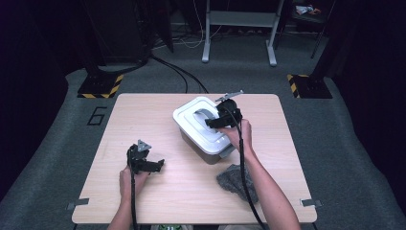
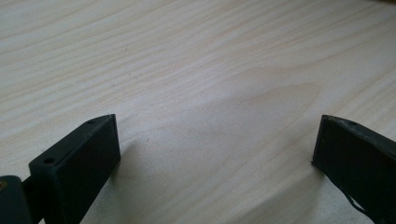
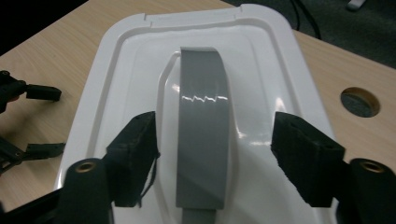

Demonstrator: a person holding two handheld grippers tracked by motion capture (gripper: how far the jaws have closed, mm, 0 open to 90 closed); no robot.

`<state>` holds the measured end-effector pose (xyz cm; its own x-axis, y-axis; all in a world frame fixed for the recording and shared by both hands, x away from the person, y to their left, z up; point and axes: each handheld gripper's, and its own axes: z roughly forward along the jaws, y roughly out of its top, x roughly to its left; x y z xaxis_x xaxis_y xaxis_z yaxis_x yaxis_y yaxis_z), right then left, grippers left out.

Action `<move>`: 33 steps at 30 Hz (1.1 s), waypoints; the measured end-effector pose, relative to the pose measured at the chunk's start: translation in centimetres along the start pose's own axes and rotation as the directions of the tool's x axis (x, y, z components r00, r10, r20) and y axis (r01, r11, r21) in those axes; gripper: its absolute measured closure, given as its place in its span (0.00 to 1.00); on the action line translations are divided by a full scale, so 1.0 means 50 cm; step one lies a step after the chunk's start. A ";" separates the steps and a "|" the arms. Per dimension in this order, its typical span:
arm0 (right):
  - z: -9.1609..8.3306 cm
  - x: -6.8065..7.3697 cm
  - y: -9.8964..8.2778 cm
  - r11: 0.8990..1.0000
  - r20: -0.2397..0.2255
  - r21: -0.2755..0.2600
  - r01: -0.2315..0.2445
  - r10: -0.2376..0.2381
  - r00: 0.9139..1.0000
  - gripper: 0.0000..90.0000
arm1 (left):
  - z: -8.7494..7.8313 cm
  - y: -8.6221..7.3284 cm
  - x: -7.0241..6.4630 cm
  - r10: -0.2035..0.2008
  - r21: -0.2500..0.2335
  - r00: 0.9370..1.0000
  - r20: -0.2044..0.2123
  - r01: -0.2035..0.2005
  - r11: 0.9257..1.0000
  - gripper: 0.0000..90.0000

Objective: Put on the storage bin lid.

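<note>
One white-lidded box (image 1: 205, 129) sits at the middle of the table (image 1: 191, 191), lid on and its grey handle (image 3: 203, 126) lying flat. The right gripper (image 3: 215, 154) hangs over that handle with its jaws parted to either side, pads clear of it, so I judge the box closed and set down, with little left but to pull away. One grey cloth (image 1: 235, 181) lies near the front edge. The left gripper (image 2: 215, 149) rests wide apart over bare wood, holding nothing

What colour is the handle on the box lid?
Grey handle on a white lid; right gripper view.
</note>
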<state>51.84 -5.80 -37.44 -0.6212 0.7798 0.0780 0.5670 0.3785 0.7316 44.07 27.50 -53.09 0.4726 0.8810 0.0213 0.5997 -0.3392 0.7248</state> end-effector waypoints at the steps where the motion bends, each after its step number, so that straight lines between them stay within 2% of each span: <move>1: -0.007 -0.002 0.000 1.000 0.010 -0.013 0.012 -0.012 1.000 0.28 | -0.001 0.000 0.001 0.001 0.005 1.000 0.002 -0.001 1.000 0.00; 3: -0.021 -0.008 -0.001 1.000 0.011 -0.027 0.015 -0.014 1.000 0.22 | 0.000 0.000 0.000 0.000 0.003 1.000 0.000 0.000 1.000 0.00; 4: -0.027 -0.009 -0.001 0.999 0.025 -0.029 0.024 -0.023 0.999 0.20 | -0.001 0.000 0.001 0.001 0.005 1.000 0.001 -0.001 1.000 0.00; 7: -0.048 -0.018 -0.004 0.998 0.037 -0.040 0.040 -0.039 0.999 0.16 | -0.001 0.001 0.001 0.002 0.007 1.000 0.003 -0.002 1.000 0.00; 9: -0.063 -0.026 -0.008 0.998 0.042 -0.047 0.045 -0.043 0.998 0.16 | -0.001 0.001 0.001 0.001 0.007 1.000 0.003 -0.001 1.000 0.00; 10: -0.071 -0.029 -0.011 0.998 0.046 -0.057 0.027 -0.025 0.999 0.16 | -0.001 0.001 0.001 0.002 0.007 1.000 0.003 -0.002 1.000 0.00; 11: -0.080 -0.036 -0.013 0.997 0.048 -0.064 0.044 -0.041 0.998 0.16 | -0.001 0.001 0.001 0.000 0.006 1.000 0.003 0.000 1.000 0.00; 13: -0.101 -0.046 -0.021 0.996 0.077 -0.082 0.047 -0.041 0.996 0.16 | -0.001 0.001 0.001 0.001 0.007 1.000 0.003 -0.001 1.000 0.00; 17: -0.136 -0.076 -0.045 0.995 0.111 -0.092 0.043 -0.033 0.993 0.16 | -0.001 0.001 0.001 0.001 0.007 1.000 0.003 -0.001 1.000 0.00; 18: -0.136 -0.076 -0.045 0.995 0.111 -0.092 0.043 -0.033 0.993 0.16 | -0.001 0.001 0.001 0.000 0.006 1.000 0.002 0.000 1.000 0.00; 19: -0.142 -0.082 -0.052 0.995 0.115 -0.097 0.026 -0.015 0.993 0.16 | -0.001 0.001 0.001 0.001 0.007 1.000 0.003 -0.001 1.000 0.00; 26: -0.171 -0.126 -0.108 0.995 0.148 -0.094 0.009 0.005 0.989 0.12 | 0.000 0.000 0.000 -0.001 0.002 1.000 0.000 0.001 1.000 0.00; 27: -0.178 -0.137 -0.125 0.995 0.154 -0.097 -0.001 0.016 0.988 0.11 | -0.001 0.001 0.001 0.000 0.007 1.000 0.003 0.000 1.000 0.00; 28: -0.178 -0.137 -0.125 0.995 0.154 -0.097 -0.001 0.016 0.988 0.11 | -0.001 0.001 0.001 0.000 0.006 1.000 0.003 0.000 1.000 0.00; 31: -0.188 -0.154 -0.152 0.994 0.161 -0.107 -0.028 0.045 0.986 0.10 | -0.001 0.001 0.001 0.001 0.007 1.000 0.003 -0.001 1.000 0.00; 33: -0.192 -0.165 -0.171 0.994 0.177 -0.102 -0.030 0.048 0.983 0.10 | -0.001 0.001 0.001 0.000 0.007 1.000 0.002 0.000 1.000 0.00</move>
<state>46.92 -20.24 -37.81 -0.4878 0.8729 -0.0085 0.5274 0.3024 0.7940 44.08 27.52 -53.05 0.4740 0.8803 0.0196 0.6039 -0.3413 0.7203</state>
